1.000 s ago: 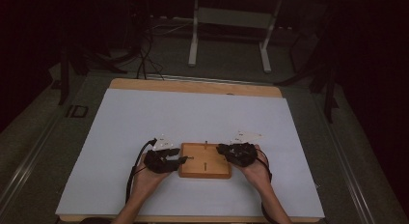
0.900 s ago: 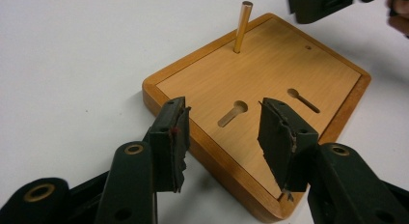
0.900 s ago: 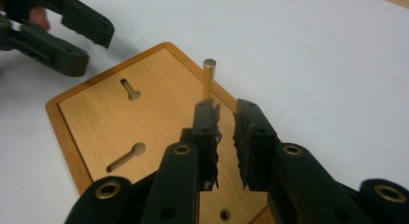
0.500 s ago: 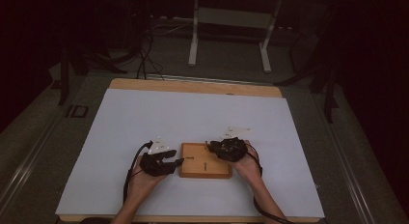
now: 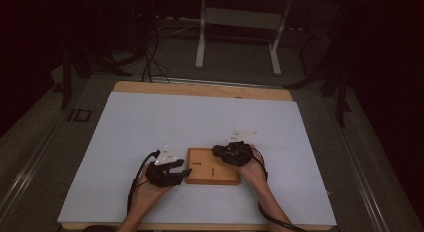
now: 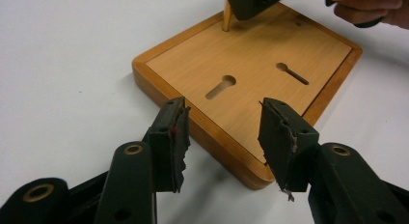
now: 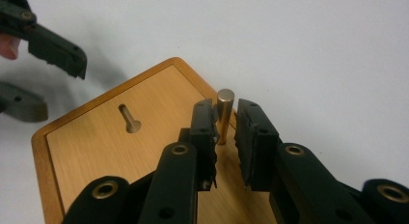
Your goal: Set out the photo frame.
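Observation:
A square wooden board [image 5: 212, 174] with two keyhole slots [image 6: 221, 87] lies on the white table cover. A short brass peg [image 7: 224, 108] stands upright near the board's far right corner. My right gripper [image 7: 225, 119] has its jaws closed against the peg's sides. From the high view, the right gripper [image 5: 218, 151] sits over that corner. The peg [image 6: 226, 19] also shows under the right gripper in the left gripper view. My left gripper [image 6: 224, 119] is open just off the board's left edge, nothing between its jaws. It is seen from above as the left gripper [image 5: 183, 171].
The white cover [image 5: 200, 122] spreads wide beyond the board on a wooden table [image 5: 200, 88]. A metal stand's legs [image 5: 237, 37] and cables lie on the dark floor behind the table. Both forearms come in from the front edge.
The right gripper has moved left onto the board's far right corner, around the peg. The left gripper has drawn back slightly toward the person at the board's left edge.

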Motion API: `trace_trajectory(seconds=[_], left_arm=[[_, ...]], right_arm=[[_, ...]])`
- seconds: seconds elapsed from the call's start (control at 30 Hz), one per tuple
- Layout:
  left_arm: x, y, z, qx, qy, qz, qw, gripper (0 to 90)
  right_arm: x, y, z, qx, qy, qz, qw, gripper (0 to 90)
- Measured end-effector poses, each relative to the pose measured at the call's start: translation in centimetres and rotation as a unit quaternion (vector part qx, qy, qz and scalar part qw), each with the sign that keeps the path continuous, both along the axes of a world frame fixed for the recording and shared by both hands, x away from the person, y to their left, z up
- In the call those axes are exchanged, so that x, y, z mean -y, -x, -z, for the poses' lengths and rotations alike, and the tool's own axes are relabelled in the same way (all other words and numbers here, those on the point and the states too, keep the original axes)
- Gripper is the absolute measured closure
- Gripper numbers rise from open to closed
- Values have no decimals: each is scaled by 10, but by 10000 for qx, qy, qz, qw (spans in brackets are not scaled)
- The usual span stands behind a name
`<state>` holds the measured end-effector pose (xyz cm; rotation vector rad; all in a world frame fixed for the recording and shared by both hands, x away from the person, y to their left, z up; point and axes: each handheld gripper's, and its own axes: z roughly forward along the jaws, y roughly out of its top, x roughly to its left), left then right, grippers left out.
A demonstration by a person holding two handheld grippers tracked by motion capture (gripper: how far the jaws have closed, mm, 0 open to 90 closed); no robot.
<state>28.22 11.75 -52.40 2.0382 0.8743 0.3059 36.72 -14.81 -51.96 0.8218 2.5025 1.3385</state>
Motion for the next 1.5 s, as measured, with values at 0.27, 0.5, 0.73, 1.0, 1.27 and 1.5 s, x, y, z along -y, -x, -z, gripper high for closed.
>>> trace_trajectory(seconds=[0.27, 0.5, 0.73, 1.0, 1.27, 1.5], left_arm=[[3, 4, 1, 10, -60, 83, 9999, 525], [3, 7, 1, 11, -43, 116, 9999, 524], [4, 9, 2, 32, -124, 217, 9997, 513], [6, 12, 2, 196, -281, 455, 9984, 494], [8, 12, 3, 209, -387, 648, 9969, 406], [11, 10, 8, 139, -635, 753, 9950, 258]], right_arm=[[-6, -6, 6, -58, -51, 13, 10000, 791], [-7, -9, 9, -171, -150, -30, 9997, 824], [-6, -13, 8, -384, -188, -87, 9990, 836], [-5, -18, 7, -603, -230, -143, 9978, 836], [-3, -25, 5, -829, -268, -237, 9959, 837], [-2, -29, 5, -961, -297, -313, 9944, 838]])
